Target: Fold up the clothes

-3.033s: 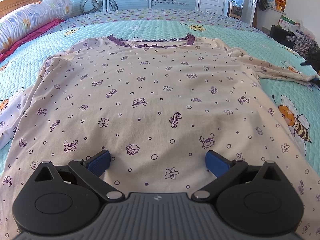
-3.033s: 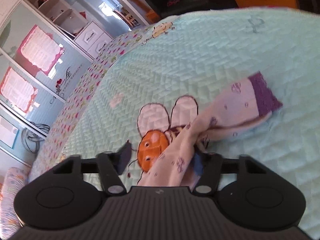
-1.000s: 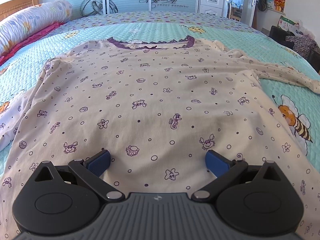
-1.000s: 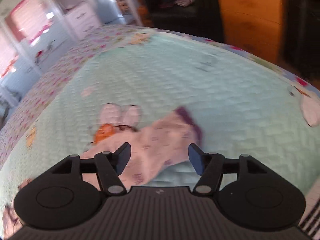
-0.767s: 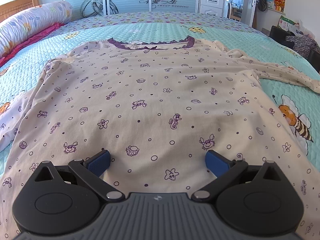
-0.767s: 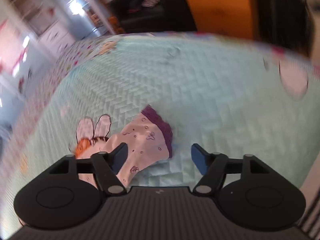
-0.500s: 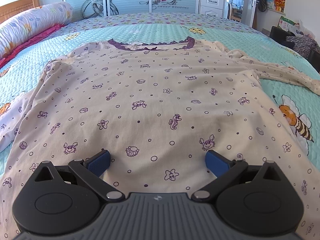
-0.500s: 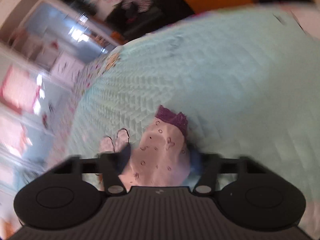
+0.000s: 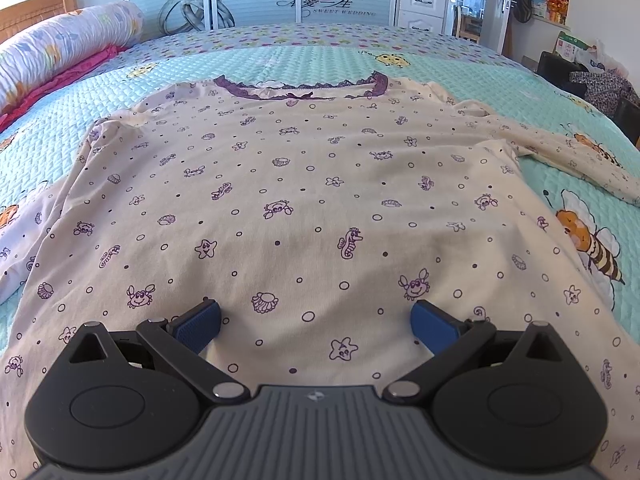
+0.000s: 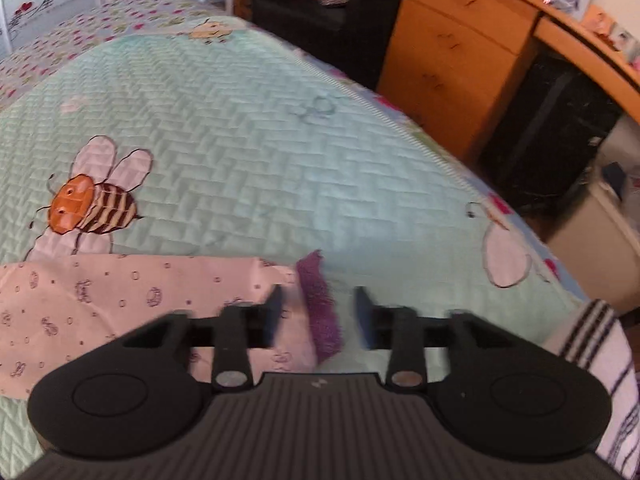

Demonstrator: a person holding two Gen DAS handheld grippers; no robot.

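Note:
A cream long-sleeved top (image 9: 304, 184) with purple sea-creature prints and a purple lace neckline lies spread flat on the bed. My left gripper (image 9: 314, 322) hovers open over its lower hem, blue pads wide apart, nothing between them. In the right wrist view the top's sleeve (image 10: 120, 296) lies flat on the quilt, ending in a purple cuff (image 10: 320, 312). My right gripper (image 10: 318, 318) is over that cuff with its jaws opening. The cuff lies between the fingers, and the pads do not press on it.
The bed wears a turquoise quilt (image 10: 248, 160) with bee pictures. A rolled floral duvet (image 9: 52, 48) lies at the far left. A wooden dresser (image 10: 460, 60) and black chair (image 10: 320, 12) stand beyond the bed's right edge. A striped sleeve (image 10: 600, 360) shows at lower right.
The right gripper closed on the sleeve end, swung and rolled, then opened, leaving the sleeve stretched flat across the quilt. The left gripper and the top's body stayed still.

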